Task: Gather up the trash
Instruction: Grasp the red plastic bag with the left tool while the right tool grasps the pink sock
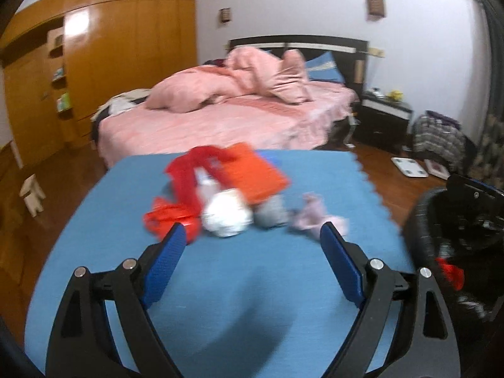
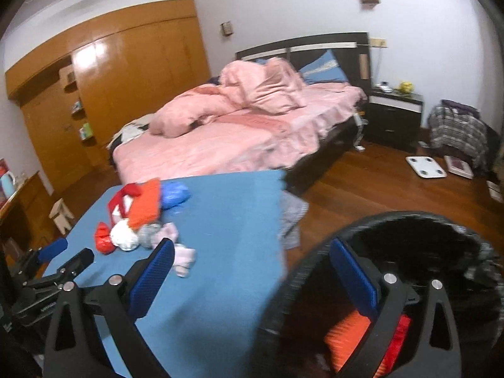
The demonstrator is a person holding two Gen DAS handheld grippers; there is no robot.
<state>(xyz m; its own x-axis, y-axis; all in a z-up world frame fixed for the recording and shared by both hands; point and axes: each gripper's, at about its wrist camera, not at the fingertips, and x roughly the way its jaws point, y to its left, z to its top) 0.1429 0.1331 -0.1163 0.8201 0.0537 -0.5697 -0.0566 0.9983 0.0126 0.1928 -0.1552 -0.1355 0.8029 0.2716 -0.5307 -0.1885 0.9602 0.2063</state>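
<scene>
A pile of trash lies on the blue mat [image 1: 220, 283]: a red plastic bag [image 1: 176, 214], a white crumpled wad [image 1: 226, 217], an orange packet [image 1: 255, 173], a grey wad [image 1: 272, 212] and a pink tissue [image 1: 312, 217]. My left gripper [image 1: 252, 231] stands open just short of the pile, nothing between its fingers. In the right wrist view, my right gripper [image 2: 252, 247] is open and empty over the rim of the black bin [image 2: 302, 271], which holds an orange piece [image 2: 346, 330] and a red piece [image 2: 400, 337]. A blue bag [image 2: 174, 193] sits behind the orange packet [image 2: 146, 204].
The bin [image 1: 419, 214] stands off the mat's right edge on a wooden floor [image 2: 362, 189]. A bed with pink bedding [image 1: 220, 116] is behind, a wooden wardrobe [image 1: 126, 47] at left, a dark nightstand [image 2: 393, 116] and a white scale [image 2: 425, 167] at right. A small stool [image 1: 31, 192] stands at left.
</scene>
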